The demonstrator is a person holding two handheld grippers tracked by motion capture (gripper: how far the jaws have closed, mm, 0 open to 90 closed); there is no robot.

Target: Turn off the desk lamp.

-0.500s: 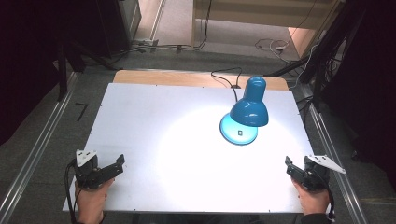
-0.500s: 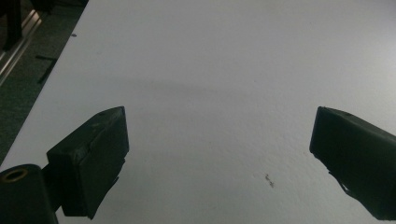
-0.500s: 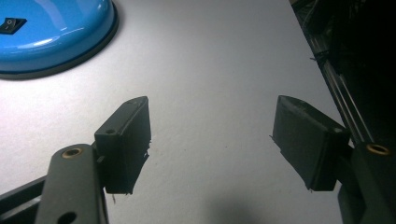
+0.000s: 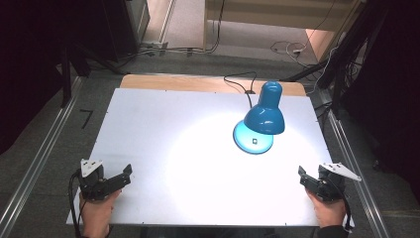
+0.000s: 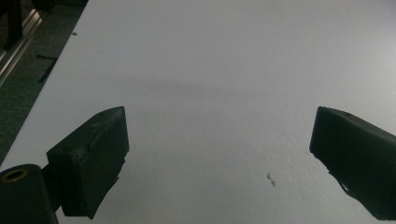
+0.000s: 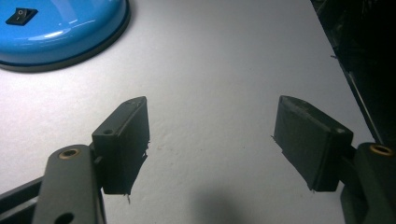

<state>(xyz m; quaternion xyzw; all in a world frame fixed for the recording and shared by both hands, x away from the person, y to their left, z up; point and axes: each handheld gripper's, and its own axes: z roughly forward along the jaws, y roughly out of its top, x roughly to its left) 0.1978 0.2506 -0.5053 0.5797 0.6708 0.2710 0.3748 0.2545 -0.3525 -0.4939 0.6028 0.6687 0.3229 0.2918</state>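
At near corners, both grippers (image 4: 127,173) (image 4: 303,176) agape.

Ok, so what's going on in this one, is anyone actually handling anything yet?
Not yet. A person holds a gripper in each hand at the near corners of the white table: the left gripper and the right gripper both rest low with fingers spread wide and nothing between them. The one object is a blue desk lamp standing toward the far right, switched on and casting a bright pool of light on the table. Its round base with a black switch lies just ahead of the right gripper, untouched.
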